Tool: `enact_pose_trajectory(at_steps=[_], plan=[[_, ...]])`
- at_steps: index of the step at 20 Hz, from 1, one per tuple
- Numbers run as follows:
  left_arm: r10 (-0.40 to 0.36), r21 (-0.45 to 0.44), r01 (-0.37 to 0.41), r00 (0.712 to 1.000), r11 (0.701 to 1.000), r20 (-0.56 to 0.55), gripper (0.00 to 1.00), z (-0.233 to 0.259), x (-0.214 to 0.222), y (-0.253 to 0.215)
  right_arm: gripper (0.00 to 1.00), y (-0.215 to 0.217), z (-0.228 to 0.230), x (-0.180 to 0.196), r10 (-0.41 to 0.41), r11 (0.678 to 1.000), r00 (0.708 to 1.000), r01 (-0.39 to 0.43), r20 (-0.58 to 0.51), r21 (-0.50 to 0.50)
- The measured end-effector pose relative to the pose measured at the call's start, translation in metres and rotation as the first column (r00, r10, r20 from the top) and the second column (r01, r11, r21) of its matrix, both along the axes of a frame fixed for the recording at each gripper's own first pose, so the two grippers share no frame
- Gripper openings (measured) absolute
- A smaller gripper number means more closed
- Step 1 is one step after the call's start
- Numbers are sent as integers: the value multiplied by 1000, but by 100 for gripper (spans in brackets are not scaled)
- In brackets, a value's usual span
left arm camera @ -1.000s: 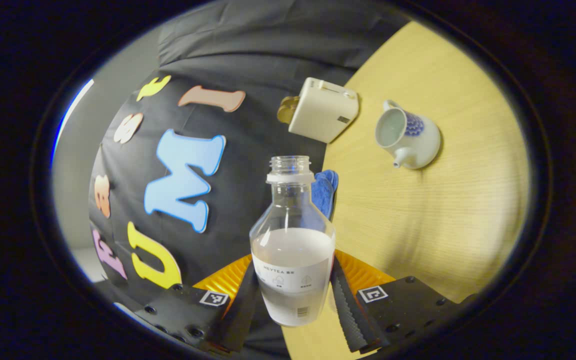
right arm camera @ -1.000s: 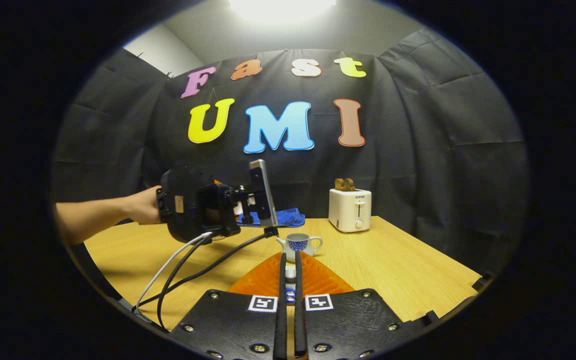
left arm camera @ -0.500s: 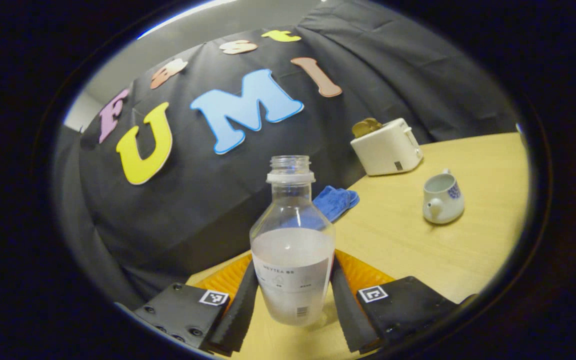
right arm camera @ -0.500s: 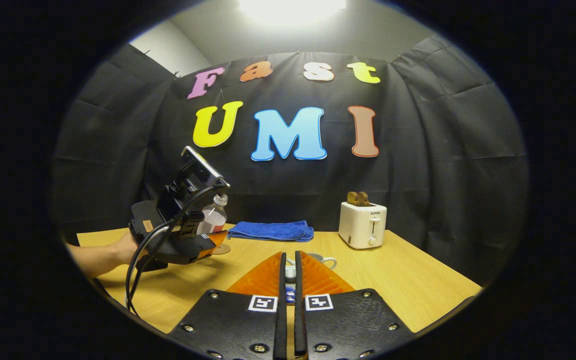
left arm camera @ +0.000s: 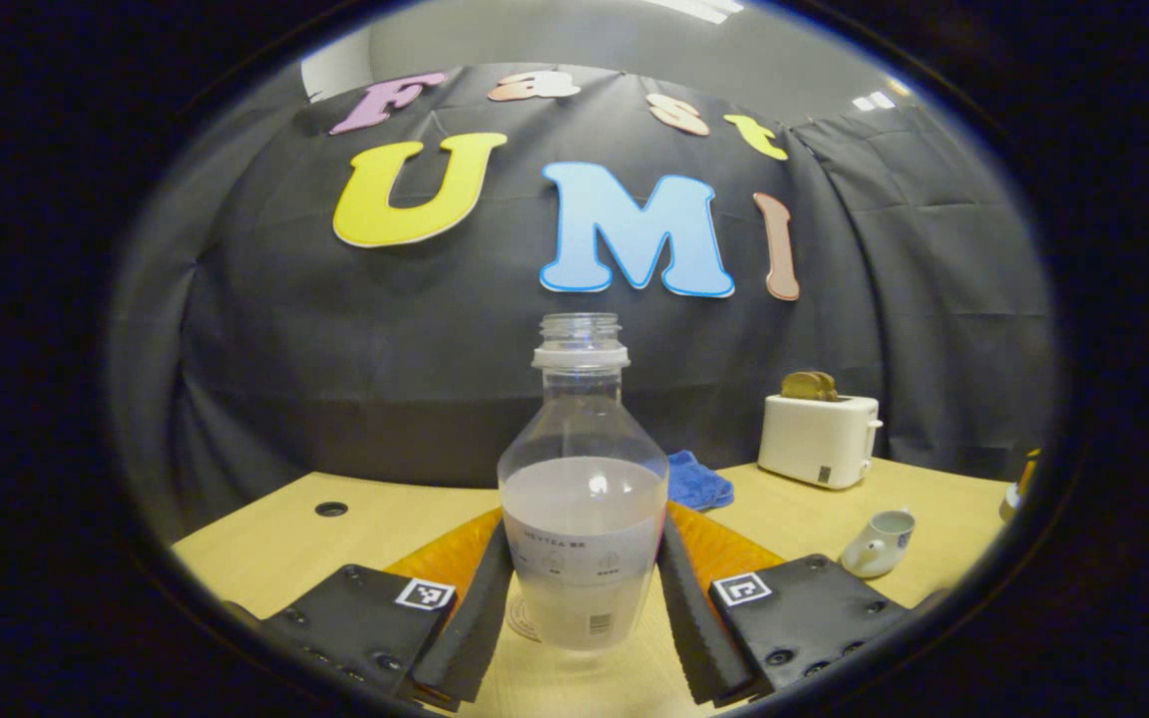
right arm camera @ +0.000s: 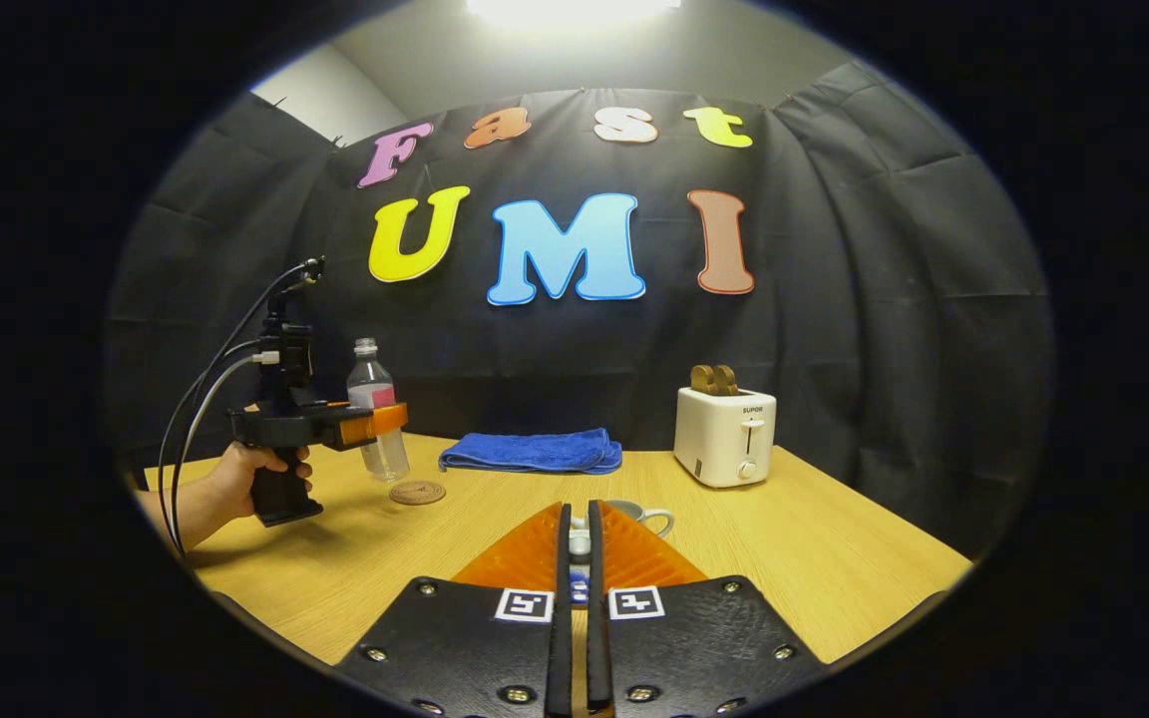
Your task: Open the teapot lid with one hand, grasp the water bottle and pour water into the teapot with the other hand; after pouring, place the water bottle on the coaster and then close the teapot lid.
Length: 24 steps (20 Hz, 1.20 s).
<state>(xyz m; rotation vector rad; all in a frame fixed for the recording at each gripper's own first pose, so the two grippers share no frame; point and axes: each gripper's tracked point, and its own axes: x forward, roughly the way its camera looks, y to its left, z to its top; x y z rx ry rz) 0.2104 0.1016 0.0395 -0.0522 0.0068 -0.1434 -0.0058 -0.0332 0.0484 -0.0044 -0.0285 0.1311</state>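
Note:
My left gripper (left arm camera: 584, 529) is shut on the clear water bottle (left arm camera: 582, 479), which is uncapped, upright and about half full. The round coaster (left arm camera: 521, 620) lies on the table just under the bottle's base. In the right gripper view the bottle (right arm camera: 373, 399) hangs slightly above the coaster (right arm camera: 417, 492), held by the left gripper (right arm camera: 375, 421) in a person's hand (right arm camera: 235, 479). The white and blue teapot (left arm camera: 879, 543) stands open without its lid. My right gripper (right arm camera: 579, 514) is shut on the small teapot lid (right arm camera: 579, 544), in front of the teapot (right arm camera: 646, 515).
A white toaster (right arm camera: 724, 434) with toast stands at the back right of the wooden table (right arm camera: 814, 558). A folded blue cloth (right arm camera: 533, 451) lies at the back middle. Cables (right arm camera: 197, 399) hang from the left gripper. A small hole (left arm camera: 331, 509) marks the table's left side.
The left gripper swung the bottle from tilted near the teapot back to upright and carried it left and down over the coaster. The right gripper stayed put holding the lid.

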Motion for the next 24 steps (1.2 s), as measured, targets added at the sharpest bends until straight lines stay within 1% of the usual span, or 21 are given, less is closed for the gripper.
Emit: enact_pose_trajectory(at_steps=[2, 5, 9, 11, 13, 15, 17, 18, 20, 22, 24], plan=[[-20, -7, 20, 1000, 1000, -2, 85, -12, 16, -3, 6, -4, -3, 4, -5, 1000, 1000, 5, -10, 5], [-2, 4, 3, 999, 1000, -50, 86, -38, 41, 4, 6, -13, -6, 7, -26, 1000, 1000, 26, -14, -5], [3, 9, -3, 998, 1000, -56, 86, -47, 59, 0, 6, -17, -9, 12, -34, 999, 999, 34, -29, 2], [3, 29, -1, 999, 1000, -53, 85, -48, 64, -2, 6, -18, -10, 14, -36, 999, 999, 36, -29, 0], [-5, 25, 7, 998, 1000, -63, 85, -53, 65, -5, 6, -19, -10, 15, -37, 999, 999, 37, -30, 3], [8, 25, -6, 997, 1000, -76, 86, -60, 66, -2, 6, -19, -10, 15, -37, 999, 999, 38, -32, 6], [15, 1, -15, 997, 1000, -72, 86, -59, 66, 1, 6, -19, -10, 16, -38, 999, 999, 38, -32, 6], [5, -13, -6, 997, 1000, -74, 86, -60, 65, -2, 6, -19, -10, 15, -38, 999, 999, 38, -33, 6], [4, -2, -5, 997, 1000, -77, 85, -61, 65, -3, 6, -19, -9, 15, -38, 999, 999, 38, -31, 3], [9, 17, -7, 997, 1000, -82, 87, -61, 64, -5, 6, -17, -10, 15, -34, 999, 999, 34, -32, 5], [31, 36, -28, 996, 999, -85, 90, -62, 63, -1, 6, -16, -10, 15, -29, 1000, 999, 29, -37, 7]])
